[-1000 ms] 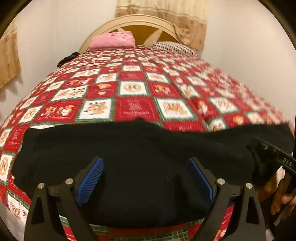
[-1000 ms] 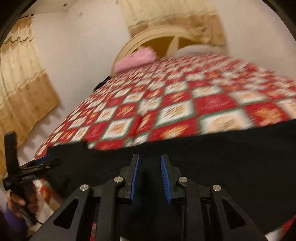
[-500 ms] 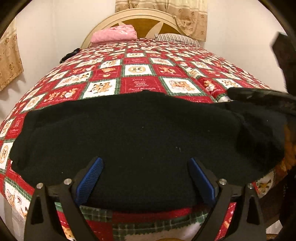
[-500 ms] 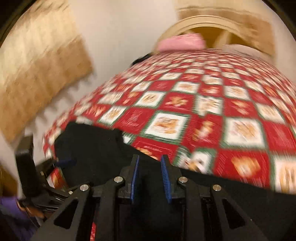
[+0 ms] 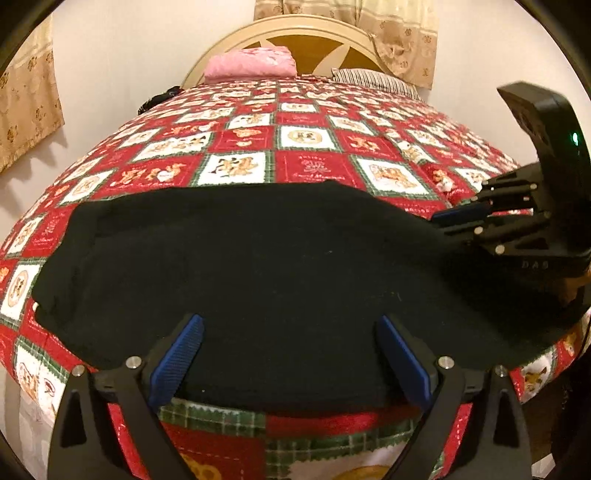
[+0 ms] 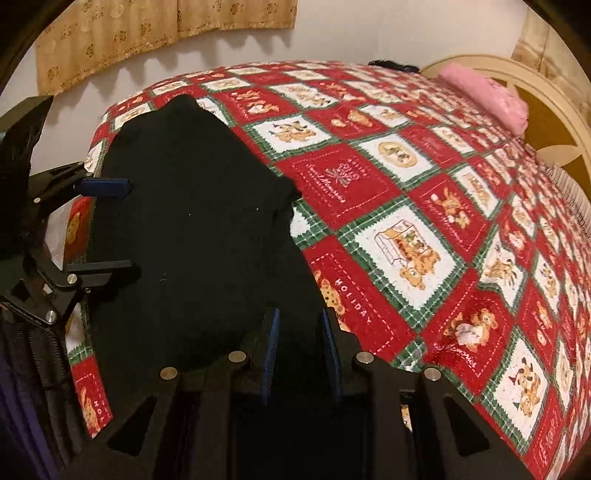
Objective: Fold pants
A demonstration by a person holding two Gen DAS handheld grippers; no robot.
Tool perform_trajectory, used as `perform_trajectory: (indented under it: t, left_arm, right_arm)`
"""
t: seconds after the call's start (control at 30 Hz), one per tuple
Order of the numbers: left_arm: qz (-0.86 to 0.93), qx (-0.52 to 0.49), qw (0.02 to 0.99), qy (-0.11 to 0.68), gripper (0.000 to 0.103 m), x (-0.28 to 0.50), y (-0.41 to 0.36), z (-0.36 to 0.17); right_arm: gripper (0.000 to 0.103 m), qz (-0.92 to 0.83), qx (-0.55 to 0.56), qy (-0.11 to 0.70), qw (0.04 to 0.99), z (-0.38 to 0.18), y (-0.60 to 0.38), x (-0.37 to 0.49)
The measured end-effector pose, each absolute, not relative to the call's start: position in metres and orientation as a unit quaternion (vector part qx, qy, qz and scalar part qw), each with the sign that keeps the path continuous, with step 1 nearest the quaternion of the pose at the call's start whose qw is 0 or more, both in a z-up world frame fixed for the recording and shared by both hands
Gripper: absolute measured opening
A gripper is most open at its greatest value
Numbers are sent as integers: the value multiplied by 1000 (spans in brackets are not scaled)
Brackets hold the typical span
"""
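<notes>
Black pants [image 5: 258, 266] lie spread across the near edge of the bed; they also show in the right wrist view [image 6: 192, 229]. My left gripper [image 5: 291, 354] is open wide, its blue pads [image 5: 177, 358] just above the pants' near edge, holding nothing. It shows at the left of the right wrist view [image 6: 114, 225]. My right gripper [image 6: 301, 350] is shut on black pants fabric at the right end. It shows from the side in the left wrist view [image 5: 443, 218], low over the right end.
The bed has a red, white and green holiday quilt [image 5: 306, 140], also seen in the right wrist view [image 6: 424, 206]. A pink pillow [image 5: 251, 66] and a striped pillow [image 5: 373, 79] lie by the cream headboard [image 5: 317, 33]. Curtains hang on the walls.
My right gripper has swung leftward over the pants with the fabric in it, now facing along the pants' length. My left gripper has stayed open near the pants' near edge.
</notes>
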State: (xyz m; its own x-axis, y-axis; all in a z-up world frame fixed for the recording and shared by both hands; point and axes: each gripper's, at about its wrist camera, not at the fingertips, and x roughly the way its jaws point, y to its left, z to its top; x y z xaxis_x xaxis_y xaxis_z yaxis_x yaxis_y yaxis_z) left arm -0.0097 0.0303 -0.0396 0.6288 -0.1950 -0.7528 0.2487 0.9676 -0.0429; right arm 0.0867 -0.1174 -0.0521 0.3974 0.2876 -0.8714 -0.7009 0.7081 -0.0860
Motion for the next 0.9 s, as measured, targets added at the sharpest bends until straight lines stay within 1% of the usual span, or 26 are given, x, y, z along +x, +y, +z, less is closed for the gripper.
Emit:
perform_trajectory:
  t: [0.07,0.17,0.27,0.4,0.53,0.6,0.7,0.77,0.9]
  left_arm:
    - [-123,31,902,413,100,-9,31,-41]
    - [-122,28,902,414,102,-9,31,-41]
    - [-119,29,902,413,102,-9,30,-41]
    - [-119,30,903,413,103,-9,29,-42]
    - [-118,30,903,412,103,-9,29,-42]
    - [-120,28,903,411,103,-9,31,-42]
    - [-120,28,905,408,103,-9,31,-43]
    - [-121,28,905,408,103,-9,31,-43]
    - [-121,27,906,406,103,-9,31,-43]
  right_arm:
    - [11,298,-231,455,807,-51,-117,85]
    - [6,270,-224,443,825,-49,-118,82]
    - [5,198,-182,418,868,-47,-133,83]
    - [4,145,-101,430,886,-55,-153,85]
    - [5,158,-72,440,881,-52,-157,92]
    - [5,179,-30,437,881,-43,-168,91]
    - [5,168,73,389,903,-18,-197,82]
    - [5,142,109,362,915,-4,-210,70]
    - [5,137,84,388,908,-4,-197,49]
